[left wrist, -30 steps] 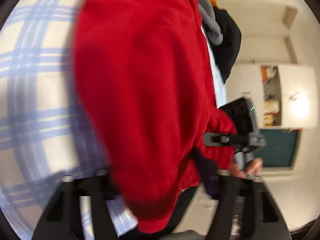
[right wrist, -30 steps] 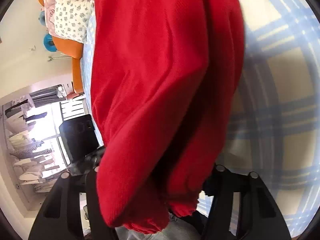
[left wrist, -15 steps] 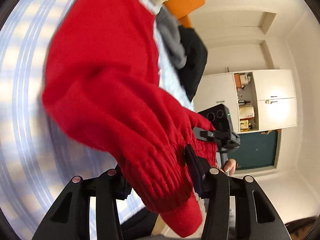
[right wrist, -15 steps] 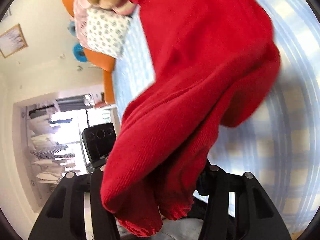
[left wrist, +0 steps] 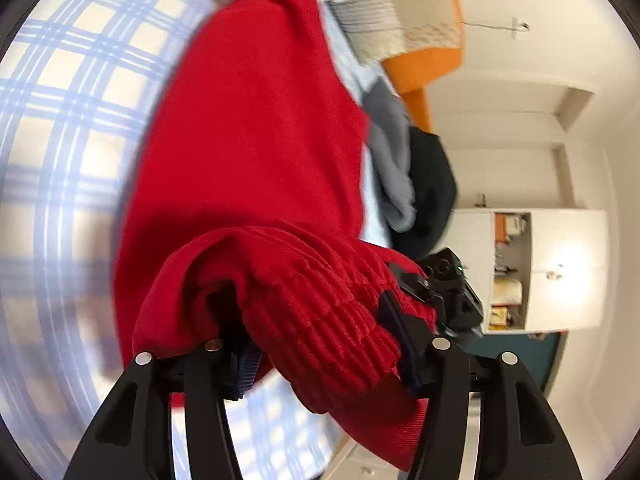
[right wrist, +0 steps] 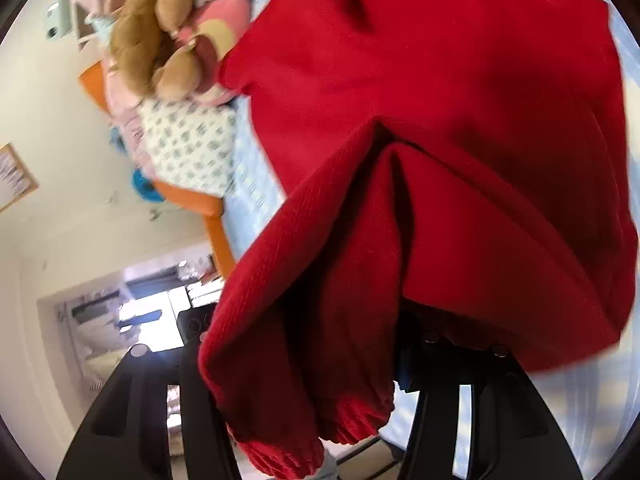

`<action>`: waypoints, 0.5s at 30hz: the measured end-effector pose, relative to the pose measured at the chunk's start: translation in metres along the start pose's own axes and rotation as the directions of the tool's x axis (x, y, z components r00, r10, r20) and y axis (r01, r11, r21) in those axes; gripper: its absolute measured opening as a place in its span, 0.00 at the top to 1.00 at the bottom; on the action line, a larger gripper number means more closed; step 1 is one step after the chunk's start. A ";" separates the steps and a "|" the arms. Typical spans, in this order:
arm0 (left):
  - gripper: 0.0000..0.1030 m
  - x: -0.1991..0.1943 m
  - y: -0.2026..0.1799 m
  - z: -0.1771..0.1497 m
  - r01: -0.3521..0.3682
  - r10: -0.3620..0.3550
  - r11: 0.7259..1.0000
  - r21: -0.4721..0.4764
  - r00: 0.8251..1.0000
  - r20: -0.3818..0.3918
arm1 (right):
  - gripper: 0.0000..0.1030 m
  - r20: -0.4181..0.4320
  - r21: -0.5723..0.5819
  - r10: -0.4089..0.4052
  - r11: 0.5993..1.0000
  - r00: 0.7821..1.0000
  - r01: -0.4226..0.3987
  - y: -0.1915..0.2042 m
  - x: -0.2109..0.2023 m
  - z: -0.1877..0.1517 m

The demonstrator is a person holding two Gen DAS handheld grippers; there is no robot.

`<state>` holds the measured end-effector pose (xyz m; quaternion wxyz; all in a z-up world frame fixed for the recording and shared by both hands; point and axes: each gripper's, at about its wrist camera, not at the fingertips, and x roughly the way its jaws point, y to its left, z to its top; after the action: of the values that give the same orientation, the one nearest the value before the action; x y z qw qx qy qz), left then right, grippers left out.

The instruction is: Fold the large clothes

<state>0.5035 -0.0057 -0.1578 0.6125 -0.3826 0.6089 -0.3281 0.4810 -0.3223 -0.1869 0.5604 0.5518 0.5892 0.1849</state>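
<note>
A red knit sweater (left wrist: 256, 140) lies partly across the blue-checked bed sheet (left wrist: 60, 160), its ribbed hem lifted off it. My left gripper (left wrist: 320, 344) has the bunched hem between its fingers; its jaws are opening a little while the pads still press the cloth. In the right wrist view the sweater (right wrist: 460, 140) hangs in folds from my right gripper (right wrist: 312, 352), which is shut on another part of the hem, a ribbed cuff dangling below. The right gripper (left wrist: 448, 292) also shows in the left wrist view, just beyond the hem.
Stuffed toys (right wrist: 160, 40) and a patterned pillow (right wrist: 188, 144) lie at the head of the bed by an orange headboard (left wrist: 424, 68). A grey garment (left wrist: 392, 168) and a black one (left wrist: 432, 184) hang over the bed's edge. White cabinet (left wrist: 560, 268) beyond.
Both grippers have carried the hem across the bed toward its head and slightly up. The toys and pillow have come into view, and the sweater now spreads out further ahead.
</note>
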 end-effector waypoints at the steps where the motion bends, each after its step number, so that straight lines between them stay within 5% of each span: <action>1: 0.42 0.005 0.008 0.008 -0.016 0.016 1.000 -0.012 1.000 0.001 | 0.46 0.003 0.019 -0.007 1.000 1.000 0.007 -0.004 0.006 0.008; 8: 0.30 0.008 0.010 0.026 -0.049 0.049 0.999 -0.010 0.999 -0.013 | 0.08 -0.030 0.018 -0.045 0.999 0.999 0.046 0.008 0.019 0.033; 15: 0.28 -0.028 -0.028 0.023 -0.056 0.055 0.995 0.081 0.998 0.013 | 0.04 0.020 -0.133 -0.062 0.989 0.998 0.064 0.072 -0.013 0.030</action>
<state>0.5275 0.0063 -0.1206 0.6398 -0.3421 0.6020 -0.3335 0.5357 -0.3224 -0.1301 0.6064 0.4958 0.5880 0.2017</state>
